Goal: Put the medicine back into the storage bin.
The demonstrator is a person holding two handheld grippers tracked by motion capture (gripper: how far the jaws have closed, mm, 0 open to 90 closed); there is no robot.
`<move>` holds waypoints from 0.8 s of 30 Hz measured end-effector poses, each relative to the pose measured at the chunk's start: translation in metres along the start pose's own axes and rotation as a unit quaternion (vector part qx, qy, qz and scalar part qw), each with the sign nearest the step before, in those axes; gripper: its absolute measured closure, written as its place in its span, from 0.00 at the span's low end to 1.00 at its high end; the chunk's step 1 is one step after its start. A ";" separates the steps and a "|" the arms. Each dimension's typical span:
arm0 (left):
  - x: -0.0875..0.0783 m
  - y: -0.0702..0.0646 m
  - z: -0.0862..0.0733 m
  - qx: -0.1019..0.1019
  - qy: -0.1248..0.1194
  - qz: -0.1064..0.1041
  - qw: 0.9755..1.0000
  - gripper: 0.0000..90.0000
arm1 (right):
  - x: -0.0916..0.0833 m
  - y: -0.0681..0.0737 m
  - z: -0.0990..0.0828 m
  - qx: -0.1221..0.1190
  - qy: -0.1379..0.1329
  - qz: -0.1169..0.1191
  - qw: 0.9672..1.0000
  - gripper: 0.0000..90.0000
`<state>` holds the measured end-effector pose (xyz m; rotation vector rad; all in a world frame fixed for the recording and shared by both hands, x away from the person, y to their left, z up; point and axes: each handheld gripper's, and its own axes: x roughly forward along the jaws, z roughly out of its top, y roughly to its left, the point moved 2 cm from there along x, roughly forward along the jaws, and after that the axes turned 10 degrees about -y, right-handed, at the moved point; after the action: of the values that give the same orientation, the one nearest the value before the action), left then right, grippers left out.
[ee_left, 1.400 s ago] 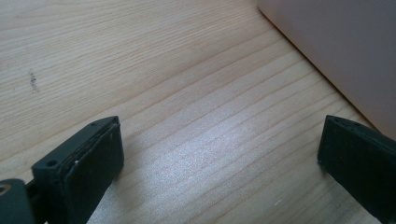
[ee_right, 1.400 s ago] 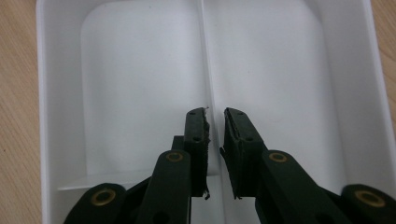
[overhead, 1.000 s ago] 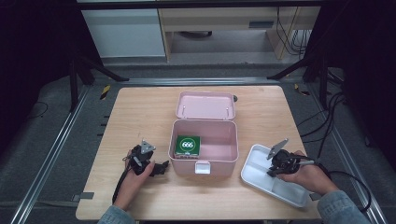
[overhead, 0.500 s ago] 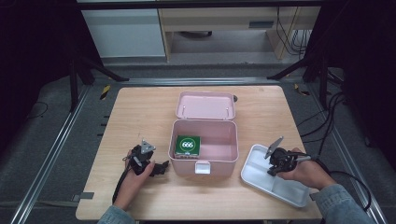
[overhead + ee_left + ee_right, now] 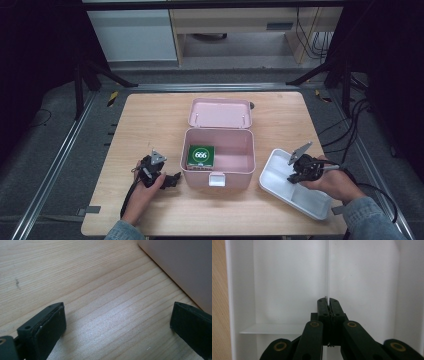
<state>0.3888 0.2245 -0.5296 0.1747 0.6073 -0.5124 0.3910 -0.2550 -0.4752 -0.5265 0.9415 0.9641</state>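
Observation:
A white divided tray (image 5: 276, 167) lies at the table's right front. My right gripper (image 5: 293, 178) reaches down into it. In the right gripper view that gripper (image 5: 328, 301) is shut on the tray's thin upright divider (image 5: 328, 270); its jaws have just been closing with the divider between them. An open pink box (image 5: 220, 176) stands mid-table with its lid (image 5: 220, 112) folded back and a green packet marked 666 (image 5: 201, 155) inside at the left. My left gripper (image 5: 172, 181) rests on the wood just left of the box. In its own view it (image 5: 117, 312) stands open with nothing between its fingers.
The pink box's wall (image 5: 185, 265) rises close to the left gripper's right jaw. Bare wooden table (image 5: 150, 125) stretches left of and behind the box. The tray's near corner overhangs toward the table's front right edge. Dark floor and metal rails surround the table.
My right gripper has shifted a little to the left over the tray and closed onto its divider. The left gripper and the box have not moved.

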 end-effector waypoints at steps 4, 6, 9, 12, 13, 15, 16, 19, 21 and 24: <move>0.000 0.000 0.000 0.000 0.000 0.000 1.000 0.00 | -0.013 -0.003 0.007 -0.002 -0.020 -0.007 1.000 1.00; 0.000 0.000 0.000 0.000 0.000 0.000 1.000 0.00 | -0.020 -0.005 0.011 -0.002 -0.029 -0.010 1.000 1.00; 0.000 0.000 0.000 0.000 0.000 0.000 1.000 0.00 | -0.032 -0.008 0.017 -0.004 -0.041 -0.020 0.999 1.00; 0.000 0.000 0.000 0.000 0.000 0.000 1.000 0.00 | -0.046 -0.011 0.024 -0.009 -0.054 -0.029 0.998 1.00; 0.000 0.000 0.000 0.000 0.000 0.000 1.000 0.00 | -0.049 -0.011 0.026 -0.007 -0.057 -0.029 0.998 1.00; 0.000 0.000 0.000 0.001 0.001 0.000 1.000 0.00 | -0.055 -0.012 0.029 -0.011 -0.063 -0.032 0.997 1.00; 0.000 0.000 0.000 0.000 0.000 0.000 1.000 0.00 | -0.058 -0.012 0.031 -0.012 -0.064 -0.036 0.997 1.00; 0.000 0.000 0.000 0.000 0.000 0.000 1.000 0.00 | -0.068 -0.014 0.039 -0.017 -0.068 -0.043 0.997 1.00; 0.000 0.000 0.000 0.000 0.001 0.000 1.000 0.00 | -0.074 -0.014 0.044 -0.022 -0.071 -0.045 0.996 1.00; 0.000 0.000 0.000 0.000 0.000 0.000 1.000 0.00 | -0.084 -0.014 0.056 -0.027 -0.079 -0.046 0.995 1.00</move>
<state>0.3888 0.2245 -0.5296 0.1752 0.6072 -0.5125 0.4070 -0.2588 -0.3750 -0.5278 0.7455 0.9350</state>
